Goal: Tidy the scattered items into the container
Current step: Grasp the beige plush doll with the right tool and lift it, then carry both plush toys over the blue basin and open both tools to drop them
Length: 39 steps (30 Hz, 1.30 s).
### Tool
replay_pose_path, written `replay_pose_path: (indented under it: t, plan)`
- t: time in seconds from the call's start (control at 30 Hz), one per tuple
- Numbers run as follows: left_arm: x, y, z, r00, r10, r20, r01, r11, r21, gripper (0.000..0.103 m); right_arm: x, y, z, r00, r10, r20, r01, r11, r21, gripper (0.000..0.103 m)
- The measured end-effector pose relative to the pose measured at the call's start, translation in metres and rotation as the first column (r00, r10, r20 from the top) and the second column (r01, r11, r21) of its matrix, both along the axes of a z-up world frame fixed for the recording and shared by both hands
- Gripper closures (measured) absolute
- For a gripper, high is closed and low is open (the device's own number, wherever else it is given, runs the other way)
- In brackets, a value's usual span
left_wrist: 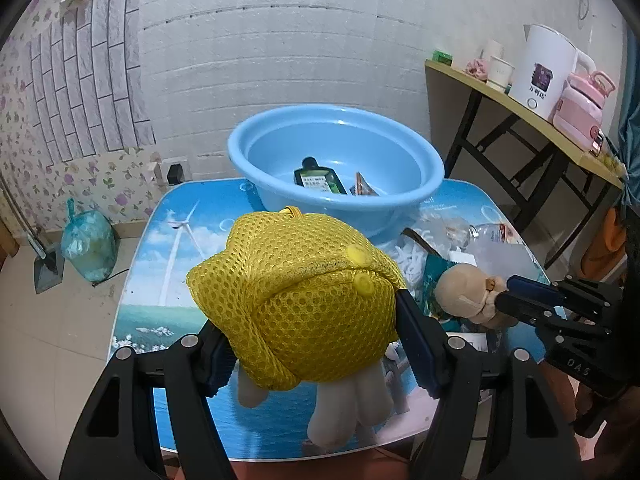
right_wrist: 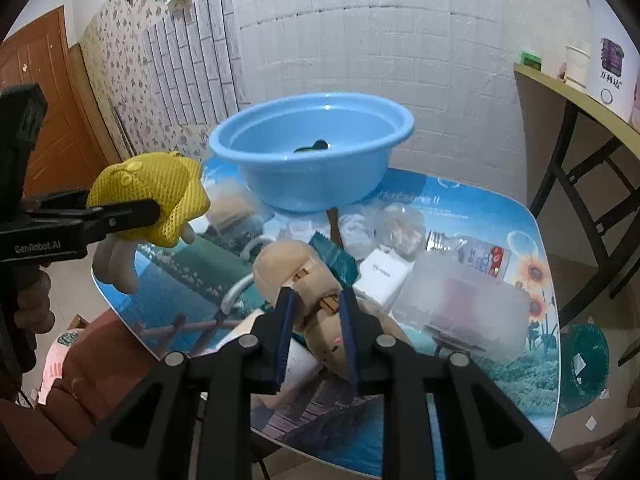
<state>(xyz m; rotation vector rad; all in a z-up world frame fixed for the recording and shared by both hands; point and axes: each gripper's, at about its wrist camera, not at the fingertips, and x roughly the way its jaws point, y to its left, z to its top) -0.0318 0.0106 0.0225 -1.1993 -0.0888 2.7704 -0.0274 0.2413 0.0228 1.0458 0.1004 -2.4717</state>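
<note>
Already both claws are loaded. The left claw (left_wrist: 320,340) is clamped on a yellow mesh-covered plush toy with pale legs (left_wrist: 304,300), lifted clear of the sea-print counter (left_wrist: 176,240), probably to clear the rim of the round light-blue plastic basin (left_wrist: 336,160) at the counter's far edge. The right claw (right_wrist: 316,320) is pinched tight on a beige plush doll (right_wrist: 304,280) lying among clutter near the counter's middle, apparently to take it next. Inside the basin lies a dark green labelled bottle (left_wrist: 318,180). "GenRobot.AI" reads on the left claw's body; "D46" marks the right one.
</note>
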Motion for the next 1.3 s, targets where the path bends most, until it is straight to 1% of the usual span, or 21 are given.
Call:
replay_pose_path:
  t: [0.17,0.33,0.6,0.87,1.3]
  plan:
    - [0.000,-0.005,0.013,0.999,0.012,-0.029,-0.012,1.000,0.002,0.033,0.001,0.003,0.017,0.999,-0.003,-0.037,0.001,0.999,-0.035,0.081]
    - [-0.003,-0.005,0.025,0.998,0.011,-0.064,-0.011,1.000,-0.005,0.033,-0.001,0.000,0.033,0.997,0.003,-0.079,-0.007,0.999,-0.052,0.081]
    - [-0.017,-0.004,0.036,0.996,0.008,-0.088,-0.008,1.000,-0.004,0.033,-0.010,-0.009,0.049,0.992,0.021,-0.126,-0.029,0.998,-0.061,0.081]
    - [-0.038,-0.004,0.036,0.996,-0.002,-0.091,0.001,1.000,-0.009,0.033,-0.029,-0.014,0.058,0.988,0.030,-0.150,-0.042,0.996,-0.073,0.081]
    - [-0.083,-0.005,0.020,0.998,0.005,-0.059,-0.006,1.000,-0.012,0.032,-0.075,-0.024,0.054,0.988,0.047,-0.149,-0.059,0.995,-0.083,0.081]
